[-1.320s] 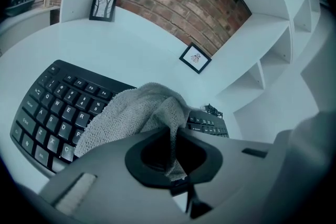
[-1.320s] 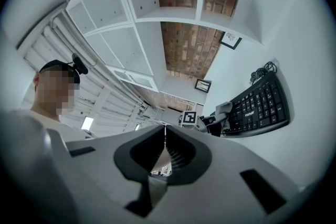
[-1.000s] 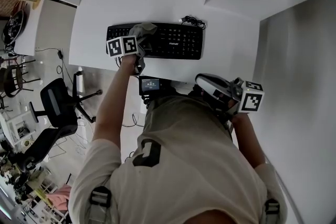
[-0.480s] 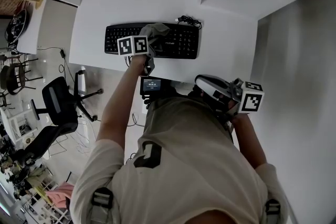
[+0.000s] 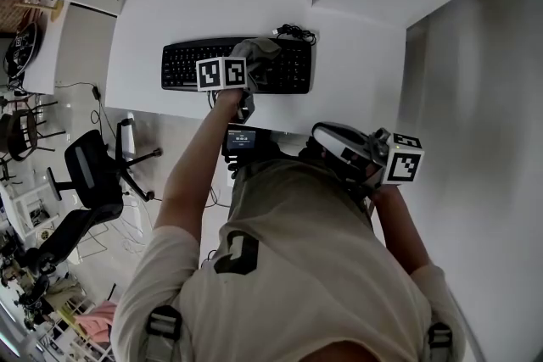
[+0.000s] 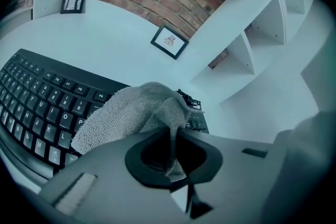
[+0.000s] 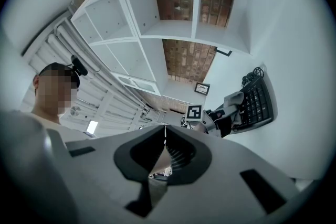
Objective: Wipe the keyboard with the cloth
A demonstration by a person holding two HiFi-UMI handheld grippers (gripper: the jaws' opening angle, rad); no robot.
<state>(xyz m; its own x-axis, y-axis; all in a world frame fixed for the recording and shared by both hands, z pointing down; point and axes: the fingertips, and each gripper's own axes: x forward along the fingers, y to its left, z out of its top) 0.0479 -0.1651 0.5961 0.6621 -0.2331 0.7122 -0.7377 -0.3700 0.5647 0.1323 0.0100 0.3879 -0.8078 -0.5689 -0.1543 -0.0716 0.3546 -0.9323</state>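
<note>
Cloth [image 5: 260,53] clamped in your left gripper [image 6: 170,150], now farther right on keyboard [image 5: 182,69], upper centre; right gripper [image 7: 164,135] jaws together, empty.

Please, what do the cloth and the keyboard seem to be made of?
Cloth: probably a knitted or woven textile, grey, matte; coarse weave shows and it folds softly.
Keyboard: probably black plastic, matte; moulded keys with white printed letters.

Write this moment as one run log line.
step: wipe | left hand-held gripper: shut on cloth | cloth: on keyboard, right half | right hand-held gripper: shut, empty
</note>
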